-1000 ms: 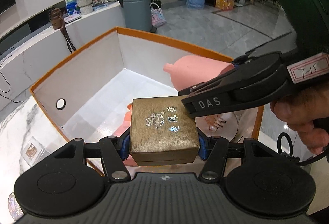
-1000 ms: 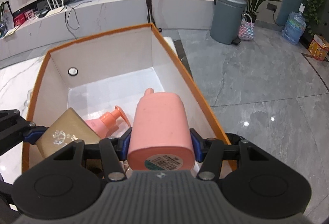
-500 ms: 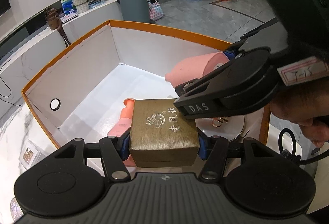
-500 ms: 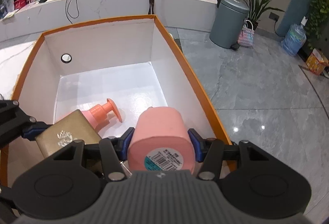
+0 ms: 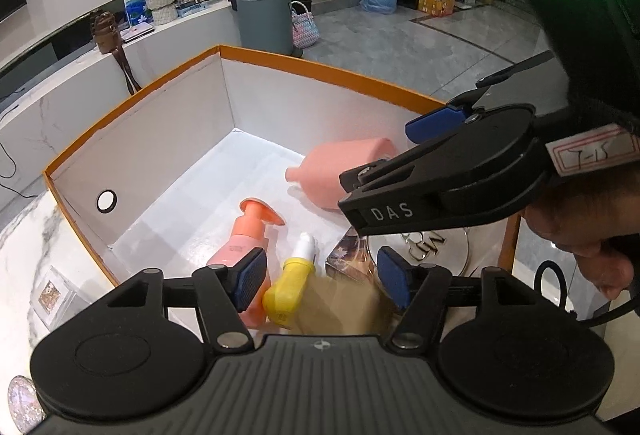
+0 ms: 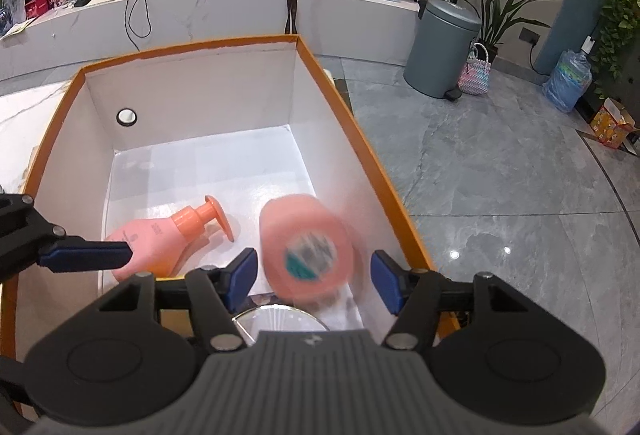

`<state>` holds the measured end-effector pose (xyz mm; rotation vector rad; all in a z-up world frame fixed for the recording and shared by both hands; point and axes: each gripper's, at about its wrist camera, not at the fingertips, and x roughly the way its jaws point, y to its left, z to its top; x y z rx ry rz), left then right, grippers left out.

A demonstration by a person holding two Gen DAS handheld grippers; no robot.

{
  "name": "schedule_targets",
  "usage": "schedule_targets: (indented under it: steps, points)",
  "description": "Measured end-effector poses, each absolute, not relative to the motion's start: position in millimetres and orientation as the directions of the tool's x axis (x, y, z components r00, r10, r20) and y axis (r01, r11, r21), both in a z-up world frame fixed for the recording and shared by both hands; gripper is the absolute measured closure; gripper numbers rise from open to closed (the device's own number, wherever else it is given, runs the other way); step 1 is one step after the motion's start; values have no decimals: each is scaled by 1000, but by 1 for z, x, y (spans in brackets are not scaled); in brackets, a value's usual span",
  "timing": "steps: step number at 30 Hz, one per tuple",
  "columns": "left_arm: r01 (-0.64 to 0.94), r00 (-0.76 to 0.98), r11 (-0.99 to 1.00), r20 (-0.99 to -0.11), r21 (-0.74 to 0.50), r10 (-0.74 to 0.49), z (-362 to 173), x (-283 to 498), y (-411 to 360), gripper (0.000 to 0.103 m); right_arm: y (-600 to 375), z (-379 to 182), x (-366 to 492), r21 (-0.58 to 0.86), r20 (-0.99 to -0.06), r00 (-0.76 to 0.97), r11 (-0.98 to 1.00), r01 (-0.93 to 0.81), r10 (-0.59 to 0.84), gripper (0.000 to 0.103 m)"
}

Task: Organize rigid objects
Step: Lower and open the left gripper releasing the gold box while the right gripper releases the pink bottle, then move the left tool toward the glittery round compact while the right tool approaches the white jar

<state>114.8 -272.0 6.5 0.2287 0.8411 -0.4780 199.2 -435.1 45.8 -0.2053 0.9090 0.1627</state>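
An orange-rimmed white box [image 5: 132,99] [image 6: 188,47] holds the objects. My left gripper [image 5: 322,281] is open above its near end; the gold box [image 5: 340,303] is blurred, dropping just below the fingers. My right gripper [image 6: 312,275] is open; the pink bottle [image 6: 306,247] is blurred, falling free between its fingers, and also shows in the left wrist view [image 5: 340,175]. A salmon pump bottle [image 5: 244,239] [image 6: 160,239] and a yellow bottle [image 5: 292,287] lie on the box floor.
A round glass lid [image 5: 424,247] [image 6: 276,319] and a dark card [image 5: 348,255] lie at the box's near end. A small framed picture [image 5: 52,295] sits on the marble table left of the box. The right gripper's body [image 5: 448,187] hangs over the box's right side.
Both grippers have opened. The gold box has dropped out of the left gripper and the pink bottle out of the right, both falling into the box.
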Motion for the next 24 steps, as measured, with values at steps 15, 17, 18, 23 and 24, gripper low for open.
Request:
schedule_targets:
  steps: [15,17,18,23,24]
  points:
    - [458,604,888,-724,-26,-333,23,114,-258,28,-426,68,194,-83,-757,650,974,-210,75,40]
    - [453,611,891,-716,-32,-337,27,114,-255,28,-425,70,196,-79,-749,657,975,-209,81,40]
    - [451,615,892,-712,-35,-339,30,114,-253,28,-424,71,195,-77,-746,660,975,-210,84,40]
    - [438,630,897,-695,-51,-348,39,114,-245,28,-415,73,195,-78,-741,665,972,-223,93,40]
    - [437,633,898,-691,-54,-349,41,113,-244,28,-413,74,195,-78,-739,667,972,-224,94,40]
